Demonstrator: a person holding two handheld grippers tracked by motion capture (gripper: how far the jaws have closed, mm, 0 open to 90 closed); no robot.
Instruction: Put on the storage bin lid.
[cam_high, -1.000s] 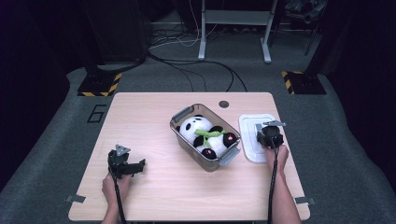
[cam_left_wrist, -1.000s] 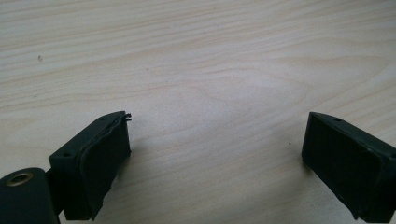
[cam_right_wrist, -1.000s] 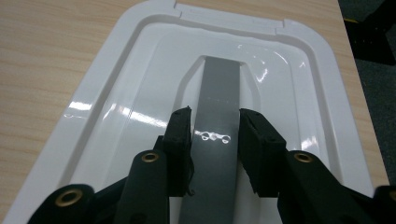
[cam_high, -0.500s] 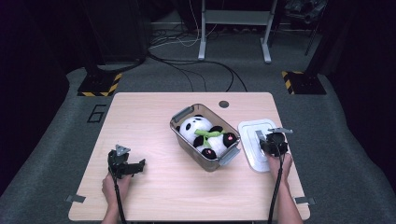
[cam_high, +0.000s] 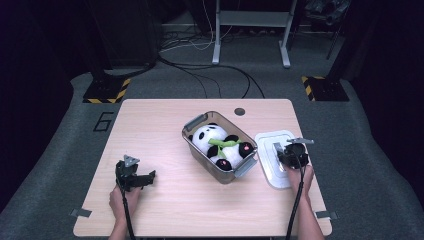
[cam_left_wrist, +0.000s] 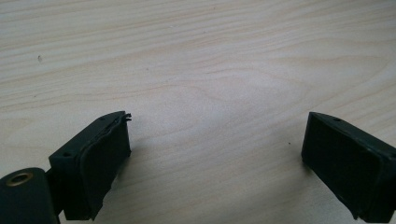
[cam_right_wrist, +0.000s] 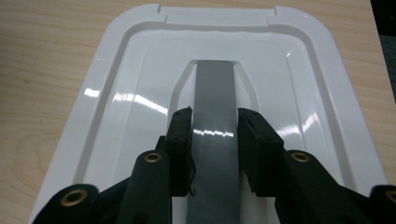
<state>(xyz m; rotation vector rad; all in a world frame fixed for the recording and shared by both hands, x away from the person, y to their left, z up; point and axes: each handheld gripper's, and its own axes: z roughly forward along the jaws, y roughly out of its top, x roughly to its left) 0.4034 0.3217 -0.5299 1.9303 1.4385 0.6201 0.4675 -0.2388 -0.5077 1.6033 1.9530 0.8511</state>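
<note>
Fingers of the left gripper (cam_high: 148, 176) stand wide apart with nothing between them; in the left gripper view the two black pads (cam_left_wrist: 100, 163) frame bare wood. That gripper rests low on the left part of the bench (cam_high: 165, 210), held by the person's left hand (cam_high: 123, 196), well apart from everything else on the bench.

Toward the middle sits a clear plastic bin (cam_high: 200, 150), set at an angle to the bench edges, with grey latches at its two short ends. A panda plush (cam_high: 215, 142) lies inside it, with a green piece across its body. The bin is uncovered.

Just to the right of the bin lies the white lid (cam_high: 270, 145), flat on the bench near the right edge, close beside the bin's nearer latch. A grey handle strip (cam_right_wrist: 214, 93) runs along the lid's middle in a shallow recess.

On the right, the right gripper (cam_right_wrist: 214, 122) comes down onto the lid from the person's side, held by the right hand (cam_high: 299, 175). Its fingers (cam_right_wrist: 181, 140) are clamped on the grey handle, one pad pressed against each long side of the strip, so the handle runs straight between them and on past their tips toward the lid's far edge. The lid's white rim spreads out on both sides of the fingers.
</note>
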